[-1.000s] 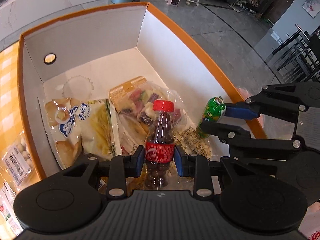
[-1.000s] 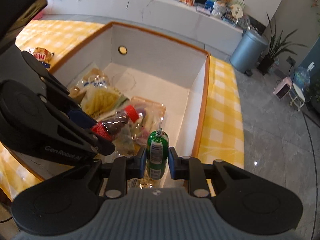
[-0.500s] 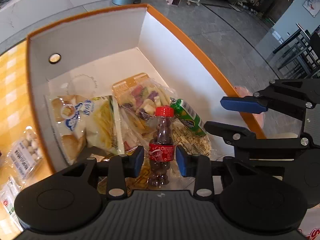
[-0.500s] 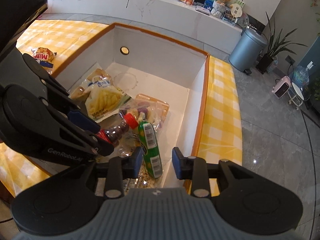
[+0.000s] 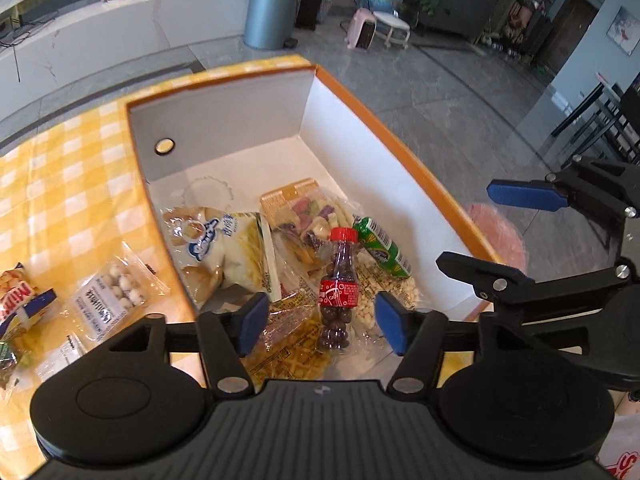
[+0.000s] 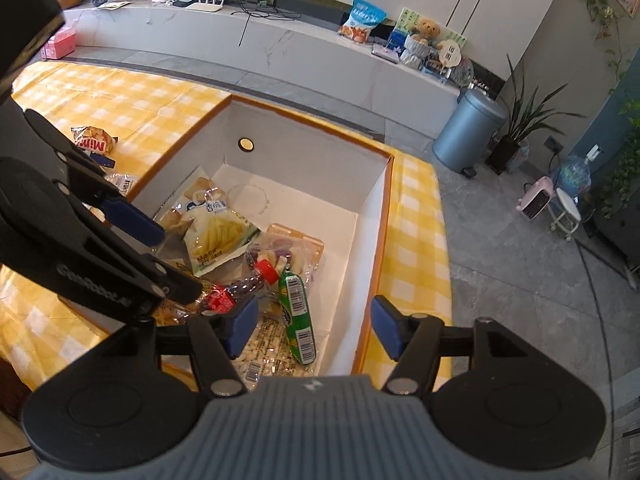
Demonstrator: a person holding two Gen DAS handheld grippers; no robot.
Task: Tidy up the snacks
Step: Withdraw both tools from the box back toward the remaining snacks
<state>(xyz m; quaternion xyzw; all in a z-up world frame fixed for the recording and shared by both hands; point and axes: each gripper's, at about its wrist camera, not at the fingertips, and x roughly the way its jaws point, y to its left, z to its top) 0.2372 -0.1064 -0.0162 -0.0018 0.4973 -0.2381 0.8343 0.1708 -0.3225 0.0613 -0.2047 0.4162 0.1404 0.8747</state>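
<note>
An orange-rimmed white box [image 5: 396, 136] [image 6: 376, 248] sits on the yellow checked tablecloth and holds several snack bags. A small red-capped cola-label bottle of chocolate balls [image 5: 338, 288] [image 6: 240, 288] and a green tube snack [image 5: 382, 248] [image 6: 298, 320] lie in it on the bags. My left gripper [image 5: 320, 322] is open above the bottle, apart from it; it also shows in the right wrist view [image 6: 154, 256]. My right gripper [image 6: 312, 330] is open above the green tube and shows in the left wrist view [image 5: 480, 232].
Loose snack packets lie on the cloth left of the box: a bag of white balls [image 5: 106, 296] and a red Mimi packet [image 5: 16, 296] [image 6: 94, 140]. The box's far half has bare floor [image 5: 244, 168]. The table edge drops to grey floor on the right.
Both grippers opened and let go: the bottle and the green tube dropped into the box and lie on the bags. Both grippers rose and pulled back.
</note>
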